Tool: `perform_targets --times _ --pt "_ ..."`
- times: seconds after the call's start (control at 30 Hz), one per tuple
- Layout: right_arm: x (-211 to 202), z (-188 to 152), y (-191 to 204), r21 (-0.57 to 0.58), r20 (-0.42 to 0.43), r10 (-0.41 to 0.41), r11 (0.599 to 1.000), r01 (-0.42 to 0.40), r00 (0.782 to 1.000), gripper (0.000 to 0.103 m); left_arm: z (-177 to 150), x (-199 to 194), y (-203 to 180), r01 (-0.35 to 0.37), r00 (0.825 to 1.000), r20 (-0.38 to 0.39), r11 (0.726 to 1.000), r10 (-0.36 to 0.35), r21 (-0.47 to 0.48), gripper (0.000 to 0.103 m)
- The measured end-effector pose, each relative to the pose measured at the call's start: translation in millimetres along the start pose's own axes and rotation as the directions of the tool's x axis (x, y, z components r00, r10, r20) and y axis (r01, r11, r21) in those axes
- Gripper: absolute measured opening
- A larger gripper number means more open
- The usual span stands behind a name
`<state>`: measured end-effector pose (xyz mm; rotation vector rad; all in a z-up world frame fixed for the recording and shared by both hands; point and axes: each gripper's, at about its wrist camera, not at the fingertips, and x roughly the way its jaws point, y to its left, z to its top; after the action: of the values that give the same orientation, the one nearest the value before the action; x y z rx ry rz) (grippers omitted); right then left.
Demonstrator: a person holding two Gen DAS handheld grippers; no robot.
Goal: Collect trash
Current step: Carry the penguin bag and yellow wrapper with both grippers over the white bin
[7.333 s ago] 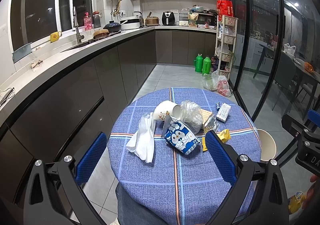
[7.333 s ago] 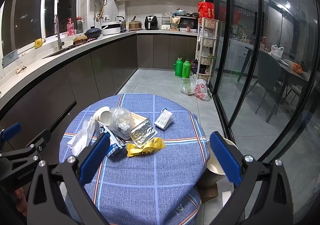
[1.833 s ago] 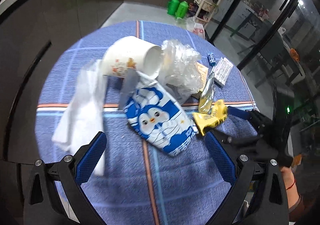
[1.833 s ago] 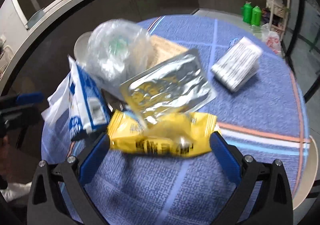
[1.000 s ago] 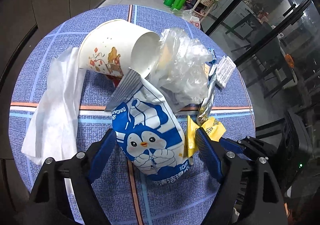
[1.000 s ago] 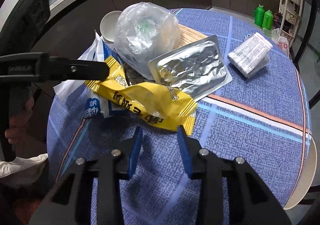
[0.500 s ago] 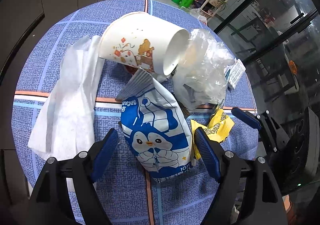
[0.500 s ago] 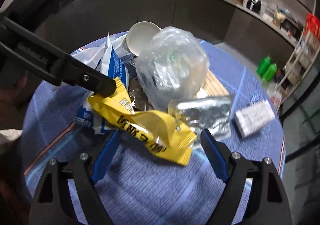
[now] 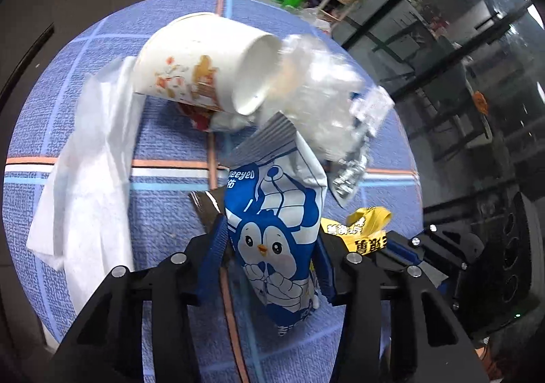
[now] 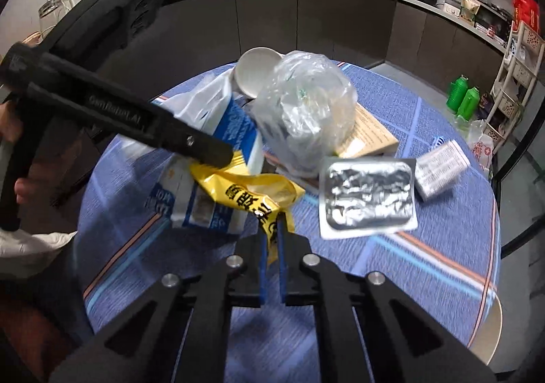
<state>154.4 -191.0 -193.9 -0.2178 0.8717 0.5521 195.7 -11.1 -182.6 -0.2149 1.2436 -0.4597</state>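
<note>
Centre frame: left gripper point(image 9: 270, 255) closing on the blue penguin bag point(image 9: 276, 233), pads at its sides. Bag is light, crinkly, slippery — hold mid-body. Right gripper point(image 10: 269, 246), lower centre, is clenched on the yellow wrapper point(image 10: 252, 194) — thin, limp film; tail pinch suffices.

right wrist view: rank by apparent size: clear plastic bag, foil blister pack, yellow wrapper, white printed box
1. clear plastic bag, largest.
2-3. foil blister pack and yellow wrapper: too close to call; the wrapper is crumpled, nearer the camera, and pinched in the right gripper.
4. white printed box, smallest, though farthest away.
</note>
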Motion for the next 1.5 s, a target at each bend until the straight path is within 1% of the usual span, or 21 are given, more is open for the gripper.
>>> perform_targets --times 0.07,0.13,0.3,0.33,0.4,0.47,0.5,0.57,0.67,0.73,0.83,0.9,1.0,1.07,1.13,1.17,1.2,1.27,1.37,1.47,1.5 --pt "-7 -6 3 0.022 0.011 0.008 1.000 -0.008 1.000 0.006 -5 -5 -7 0.029 1.000 -0.001 0.999 -0.029 0.017 0.040" --pt "-18 -13 3 0.052 0.032 0.013 0.999 -0.015 0.999 0.006 -8 -11 -14 0.055 0.998 0.003 0.998 -0.055 0.035 0.039" --pt "-43 -25 -3 0.112 0.090 0.002 0.994 -0.012 0.996 0.006 -11 -24 -36 0.099 0.994 0.029 0.992 -0.102 0.080 0.039" --pt "-47 -26 -6 0.122 0.095 -0.010 0.992 -0.002 0.995 0.006 -10 -25 -39 0.111 0.993 0.033 0.991 -0.114 0.074 0.042" --pt "-52 -31 -6 0.127 0.097 -0.026 0.992 0.014 0.995 0.006 -11 -24 -40 0.099 0.994 0.049 0.994 -0.101 0.052 0.048" --pt "-55 -38 -4 0.133 0.091 -0.050 0.990 0.038 0.995 0.005 -11 -23 -41 0.051 0.996 0.077 0.998 -0.053 0.035 0.047" --pt "-57 -42 -7 0.145 0.087 -0.057 0.988 0.044 0.995 0.005 -12 -22 -41 0.048 0.996 0.080 0.998 -0.050 0.030 0.047" --pt "-60 -51 -10 0.162 0.088 -0.062 0.986 0.047 0.994 0.005 -13 -21 -42 0.071 0.995 0.063 0.997 -0.073 0.030 0.043" --pt "-66 -57 -10 0.176 0.093 -0.080 0.982 0.063 0.992 0.005 -14 -20 -50 0.060 0.996 0.056 0.996 -0.064 0.064 0.037" --pt "-69 -60 -14 0.191 0.096 -0.099 0.978 0.079 0.991 0.005 -17 -22 -56 0.070 0.996 0.055 0.994 -0.074 0.084 0.032" --pt "-82 -66 -25 0.240 0.117 -0.124 0.966 0.093 0.985 0.005 -19 -26 -73 0.075 0.995 0.060 0.987 -0.084 0.139 0.030" --pt "-94 -74 -36 0.284 0.132 -0.151 0.953 0.109 0.980 0.005 -13 -26 -93 0.084 0.994 0.059 0.978 -0.097 0.192 0.029" --pt "-117 -93 -61 0.373 0.139 -0.220 0.915 0.155 0.966 0.005 -5 -23 -129 0.120 0.990 0.042 0.955 -0.137 0.270 0.029" --pt "-134 -113 -83 0.449 0.132 -0.279 0.873 0.194 0.951 0.005 0 -14 -158 0.151 0.986 0.020 0.935 -0.167 0.322 0.029" --pt "-146 -133 -105 0.516 0.115 -0.326 0.827 0.224 0.938 0.006 5 -1 -186 0.179 0.981 -0.004 0.908 -0.192 0.378 0.029" --pt "-150 -143 -115 0.552 0.100 -0.349 0.799 0.240 0.932 0.006 9 10 -210 0.189 0.979 -0.017 0.888 -0.201 0.420 0.029" --pt "-152 -152 -124 0.578 0.086 -0.367 0.776 0.254 0.926 0.006 11 18 -225 0.197 0.978 -0.026 0.874 -0.207 0.443 0.029" --pt "-157 -175 -147 0.651 0.051 -0.404 0.707 0.276 0.913 0.006 19 43 -258 0.230 0.972 -0.061 0.851 -0.229 0.472 0.029" --pt "-154 -203 -176 0.716 0.008 -0.425 0.634 0.291 0.905 0.006 28 87 -300 0.254 0.967 -0.104 0.819 -0.235 0.514 0.029" --pt "-141 -230 -204 0.758 -0.027 -0.412 0.586 0.287 0.911 0.006 37 135 -335 0.259 0.966 -0.141 0.796 -0.217 0.548 0.029" --pt "-137 -236 -210 0.763 -0.035 -0.407 0.579 0.288 0.913 0.006 39 150 -344 0.252 0.968 -0.149 0.793 -0.203 0.555 0.029"
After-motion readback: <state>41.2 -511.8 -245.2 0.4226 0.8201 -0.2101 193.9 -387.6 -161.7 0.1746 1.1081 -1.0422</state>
